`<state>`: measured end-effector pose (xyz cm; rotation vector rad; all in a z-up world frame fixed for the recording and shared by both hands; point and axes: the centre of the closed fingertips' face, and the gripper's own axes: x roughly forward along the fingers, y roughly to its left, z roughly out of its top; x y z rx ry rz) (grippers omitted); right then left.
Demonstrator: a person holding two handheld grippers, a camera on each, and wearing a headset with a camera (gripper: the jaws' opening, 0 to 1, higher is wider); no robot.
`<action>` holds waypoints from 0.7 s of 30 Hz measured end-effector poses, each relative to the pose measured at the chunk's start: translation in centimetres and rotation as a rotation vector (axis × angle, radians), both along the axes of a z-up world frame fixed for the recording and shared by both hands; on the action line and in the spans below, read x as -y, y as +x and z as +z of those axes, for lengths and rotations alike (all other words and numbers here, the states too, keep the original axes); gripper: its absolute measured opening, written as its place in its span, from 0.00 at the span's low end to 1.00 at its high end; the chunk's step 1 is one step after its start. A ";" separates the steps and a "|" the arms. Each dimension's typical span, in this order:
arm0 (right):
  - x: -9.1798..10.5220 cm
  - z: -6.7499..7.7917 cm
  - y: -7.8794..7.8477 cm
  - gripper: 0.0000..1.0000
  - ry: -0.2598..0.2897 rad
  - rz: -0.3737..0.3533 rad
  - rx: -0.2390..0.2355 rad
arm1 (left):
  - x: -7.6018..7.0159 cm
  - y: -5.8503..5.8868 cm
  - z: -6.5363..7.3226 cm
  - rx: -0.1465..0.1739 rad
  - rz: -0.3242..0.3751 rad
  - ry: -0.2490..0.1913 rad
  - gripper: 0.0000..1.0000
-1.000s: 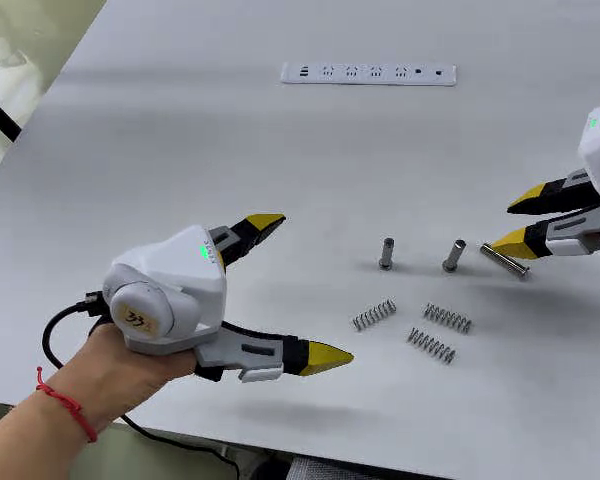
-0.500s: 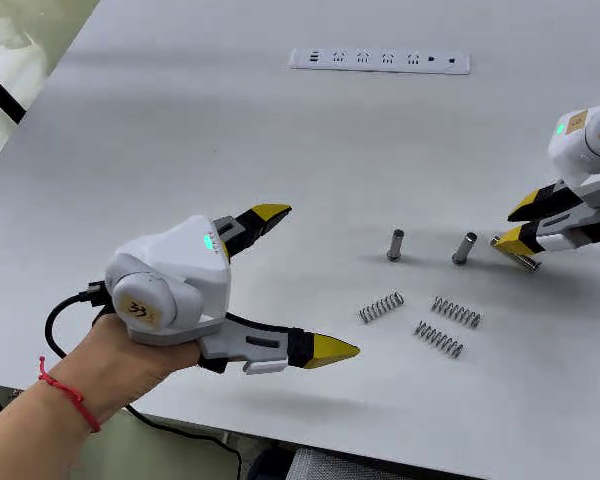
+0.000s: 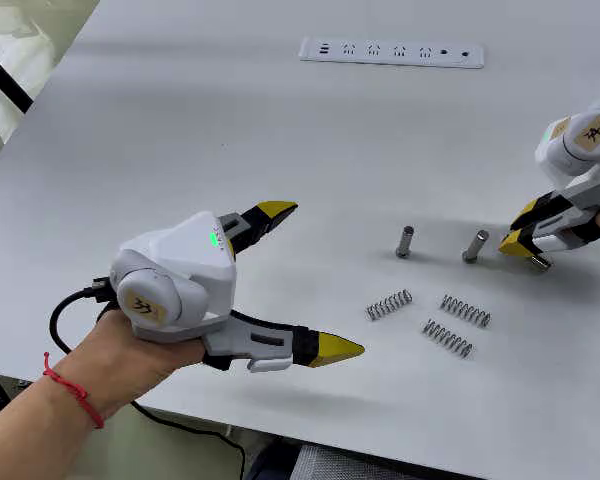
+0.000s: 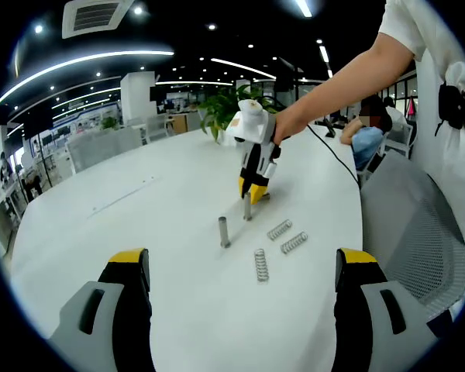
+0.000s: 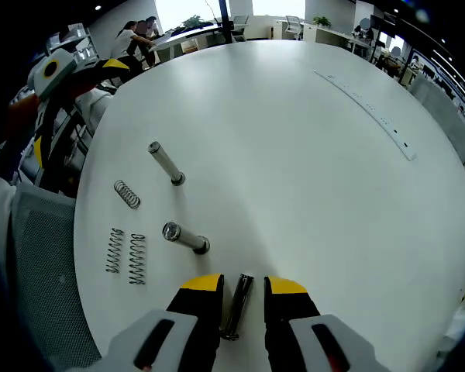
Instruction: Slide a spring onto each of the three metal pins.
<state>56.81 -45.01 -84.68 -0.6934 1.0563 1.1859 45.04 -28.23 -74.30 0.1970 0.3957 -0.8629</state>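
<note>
Two metal pins (image 3: pixel 405 241) (image 3: pixel 475 245) stand upright on the white table (image 3: pixel 230 130). A third pin (image 5: pixel 236 304) lies flat between the jaws of my right gripper (image 5: pixel 242 288), which are close around it with a thin gap still showing. In the head view that gripper (image 3: pixel 520 232) is at the right, tips down at the table. Three springs (image 3: pixel 389 304) (image 3: pixel 465 310) (image 3: pixel 447 338) lie loose in front of the standing pins. My left gripper (image 3: pixel 308 280) hovers wide open at the lower left, holding nothing; its own view looks toward the springs (image 4: pixel 262 264) and pins (image 4: pixel 224 232).
A white power strip (image 3: pixel 391 52) lies at the far side of the table. The table's near edge (image 3: pixel 400 452) runs just below the springs. A black cable (image 3: pixel 65 310) trails from the left gripper. People and chairs are in the background of the gripper views.
My right gripper has come down and in over the lying pin, its jaws narrowing around it. The left gripper has stayed about where it was; the head camera has shifted slightly.
</note>
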 end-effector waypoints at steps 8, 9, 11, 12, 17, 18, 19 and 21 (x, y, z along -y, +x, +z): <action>0.0 -0.4 -0.1 0.14 -0.011 -0.004 -0.021 | 0.1 0.1 -0.2 -0.005 -0.003 -0.003 0.99; 0.0 -0.4 -0.1 0.14 -0.012 -0.007 -0.020 | 0.1 0.1 -0.3 -0.005 -0.004 -0.004 0.99; 0.0 -0.4 0.0 0.13 -0.016 -0.011 -0.017 | 0.1 0.1 -0.3 -0.005 -0.005 -0.005 0.99; 0.0 -0.4 0.0 0.12 -0.016 -0.014 -0.016 | 0.1 0.2 -0.2 -0.004 -0.005 -0.006 0.99; 0.1 -0.4 0.0 0.09 -0.026 -0.010 -0.007 | 0.1 0.3 -0.2 -0.004 -0.005 -0.009 0.99; 0.1 -0.4 -0.1 0.09 -0.025 -0.011 -0.007 | 0.1 0.3 -0.2 -0.005 -0.004 -0.010 0.99; 0.0 -0.4 -0.1 0.08 -0.023 -0.014 -0.008 | 0.1 0.3 -0.2 -0.006 -0.004 -0.010 0.99; 0.0 -0.3 -0.2 0.07 -0.024 -0.012 -0.004 | 0.2 0.3 -0.3 -0.006 -0.004 -0.011 0.99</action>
